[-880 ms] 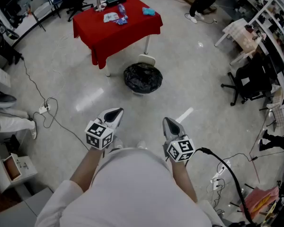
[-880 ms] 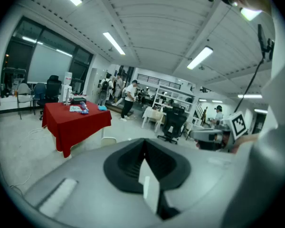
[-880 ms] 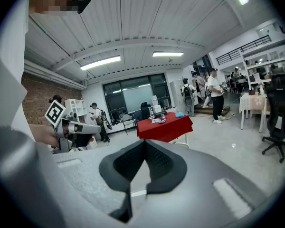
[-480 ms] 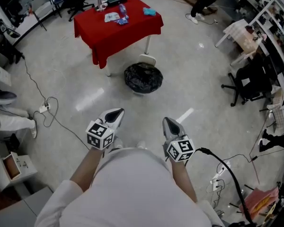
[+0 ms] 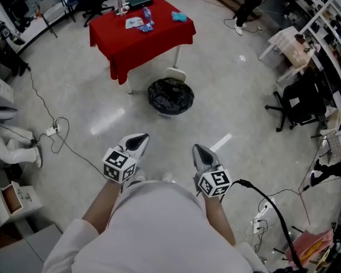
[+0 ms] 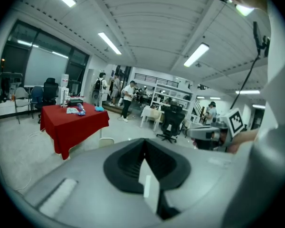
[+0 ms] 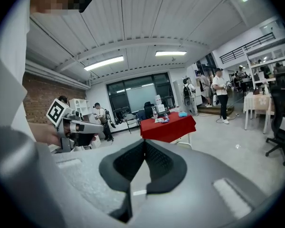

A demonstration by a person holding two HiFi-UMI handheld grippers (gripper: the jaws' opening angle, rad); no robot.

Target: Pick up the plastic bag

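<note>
On the pale floor just in front of a red-draped table, a black plastic bag sits bunched open over a round bin, well apart from the person who faces it with the left gripper and the right gripper held out side by side, both tipped slightly downward. Each gripper's own view shows its dark pads pressed together with nothing between them: both closed, both empty. The bag looks thin, soft and light, its glossy film likely slippery and apt to crumple, and it could tear if yanked against the bin. The likeliest hold is a gathered fold of the wrinkled rim, where the film turns over the bin's edge, pinched so several layers lie between the pads. Whether the bag carries any load cannot be told; its inside reads only as a dark hollow from the head view. The bin is almost wholly covered, only a pale sliver showing at its near side, and how tightly the bag is tucked round it is unclear. Small items on the table, among them a blue one, are too distant to identify, and the person's body hides the floor nearest the feet.
</note>
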